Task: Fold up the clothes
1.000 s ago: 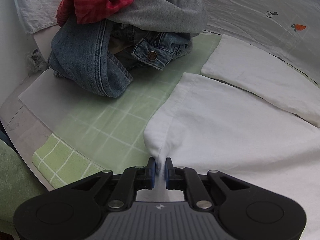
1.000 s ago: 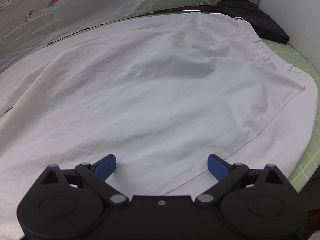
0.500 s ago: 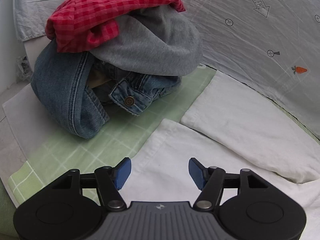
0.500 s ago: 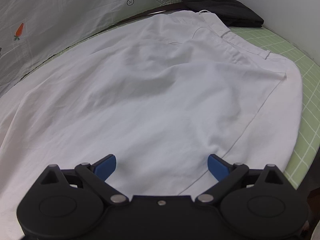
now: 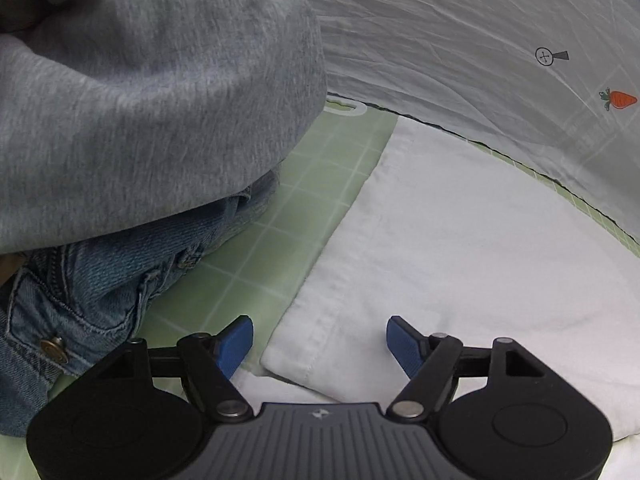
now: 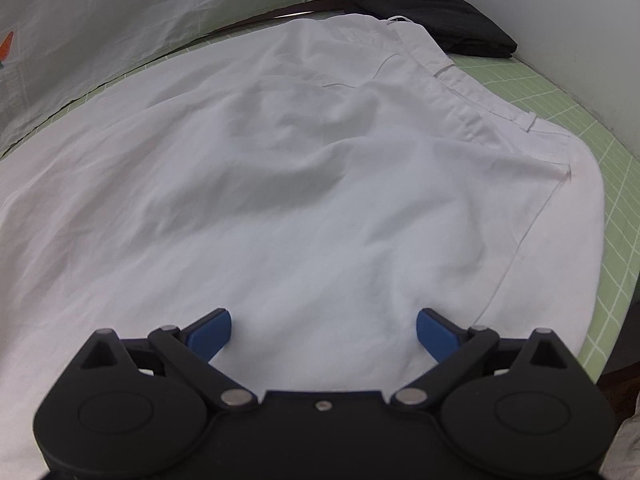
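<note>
White trousers (image 6: 300, 180) lie spread on a green grid mat (image 5: 320, 184), waistband (image 6: 480, 100) at the far right. In the left wrist view one leg's hem end (image 5: 460, 248) lies flat. My left gripper (image 5: 320, 332) hovers over that hem's corner with its jaws opening; the cloth lies below and between the blue pads, which do not press on it. Over the trousers' wide middle, my right gripper (image 6: 324, 324) stands open and grips nothing.
A pile of clothes sits close at the left: a grey garment (image 5: 160, 100) on top of blue denim (image 5: 92, 288). A folded black garment (image 6: 432, 16) lies beyond the waistband. A printed pale sheet (image 5: 480, 40) borders the mat's far side; a white wall (image 6: 560, 20) stands at the right.
My left gripper let go of the pinched white trouser corner, opened, and moved forward to the other leg's hem beside the pile. The right gripper drifted slightly toward the waistband, still open.
</note>
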`<state>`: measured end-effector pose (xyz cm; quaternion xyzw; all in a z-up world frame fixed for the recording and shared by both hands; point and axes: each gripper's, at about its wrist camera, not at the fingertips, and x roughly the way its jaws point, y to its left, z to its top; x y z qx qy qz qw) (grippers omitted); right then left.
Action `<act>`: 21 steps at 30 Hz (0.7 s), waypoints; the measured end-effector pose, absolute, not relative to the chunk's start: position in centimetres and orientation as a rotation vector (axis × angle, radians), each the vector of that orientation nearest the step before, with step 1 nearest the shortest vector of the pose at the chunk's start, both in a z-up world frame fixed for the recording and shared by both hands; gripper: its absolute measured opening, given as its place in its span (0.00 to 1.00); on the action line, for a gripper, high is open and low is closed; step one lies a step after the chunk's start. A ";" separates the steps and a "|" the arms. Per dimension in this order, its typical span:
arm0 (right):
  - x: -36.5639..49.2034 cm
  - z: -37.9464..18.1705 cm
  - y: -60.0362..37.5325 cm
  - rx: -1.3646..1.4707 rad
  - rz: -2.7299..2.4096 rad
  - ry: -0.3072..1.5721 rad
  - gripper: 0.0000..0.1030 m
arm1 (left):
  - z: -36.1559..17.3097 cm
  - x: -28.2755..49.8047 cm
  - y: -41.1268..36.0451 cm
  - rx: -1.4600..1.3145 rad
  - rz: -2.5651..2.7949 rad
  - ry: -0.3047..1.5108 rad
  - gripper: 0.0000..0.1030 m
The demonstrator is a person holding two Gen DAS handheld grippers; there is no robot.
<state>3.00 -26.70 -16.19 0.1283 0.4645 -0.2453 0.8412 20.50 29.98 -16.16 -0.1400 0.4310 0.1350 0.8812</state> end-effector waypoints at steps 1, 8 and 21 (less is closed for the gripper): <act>3.1 -16.2 -26.4 0.266 -0.519 0.987 0.97 | -16.2 20.6 30.1 -0.298 0.269 0.892 0.49; 4.3 -15.9 -24.4 0.172 -0.505 1.017 0.97 | -15.0 20.6 30.3 -0.177 0.243 0.839 0.06; 5.5 -15.6 -25.2 0.182 -0.467 0.995 0.97 | -13.9 19.9 30.8 -0.141 0.358 0.851 0.44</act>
